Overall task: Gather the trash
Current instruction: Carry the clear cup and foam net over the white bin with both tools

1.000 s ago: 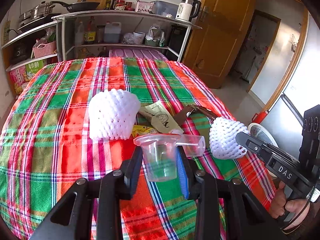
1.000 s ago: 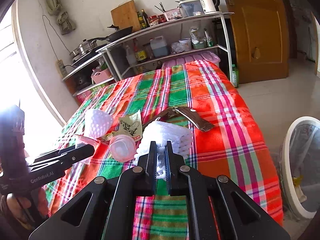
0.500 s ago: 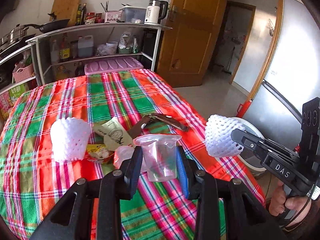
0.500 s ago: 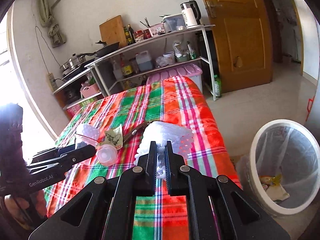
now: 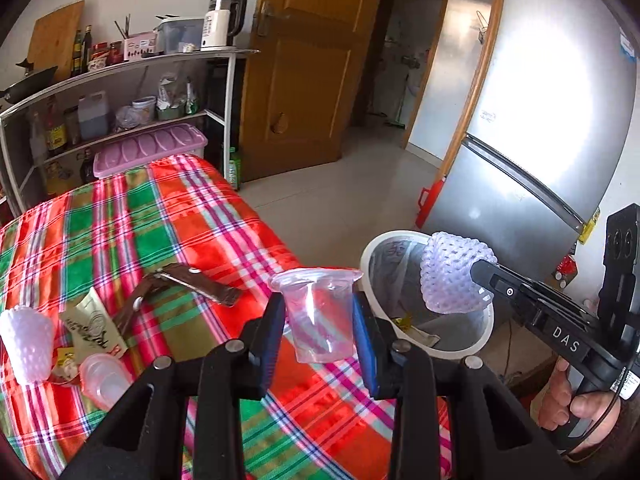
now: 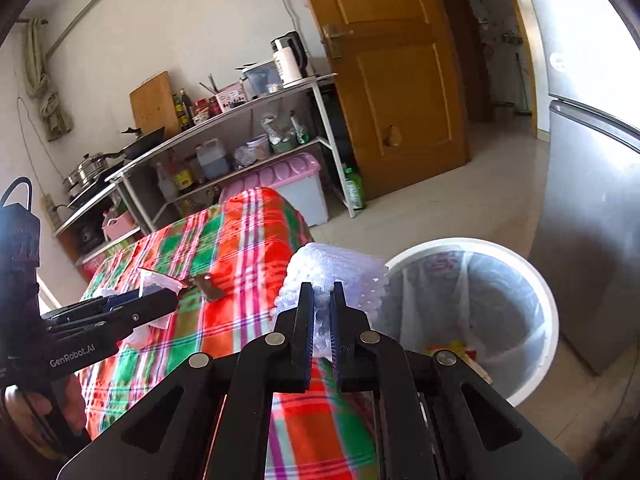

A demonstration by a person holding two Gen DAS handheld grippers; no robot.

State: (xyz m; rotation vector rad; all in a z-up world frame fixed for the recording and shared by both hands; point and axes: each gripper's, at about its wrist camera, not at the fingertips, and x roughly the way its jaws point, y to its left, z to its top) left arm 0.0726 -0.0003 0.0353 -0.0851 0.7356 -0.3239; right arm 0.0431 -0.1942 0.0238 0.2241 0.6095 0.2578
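Sunlit kitchen space, with a wooden door (image 5: 296, 80), a steel fridge (image 5: 532, 152) and a metal shelf rack (image 5: 120, 92) of bottles and pots behind a bench (image 5: 192, 216) spread with a red, green and pink plaid cloth. Beside the bench stands a white trash bin (image 6: 536, 292) lined with a clear bag, some scraps already at its bottom.

At the bench's edge, the left gripper (image 5: 318, 322) is narrowed onto a clear plastic cup (image 5: 318, 316), upright between its blue pads. The right gripper (image 6: 322, 316) is pinched tight on a white foam fruit net (image 6: 340, 276), which hangs over the bin's rim.

Left on the cloth are another foam net (image 5: 26, 344), a second plastic cup (image 5: 104, 380) on its side, a paper packet (image 5: 94, 330), a small wrapper (image 5: 64, 364) and a brown strap (image 5: 188, 284).
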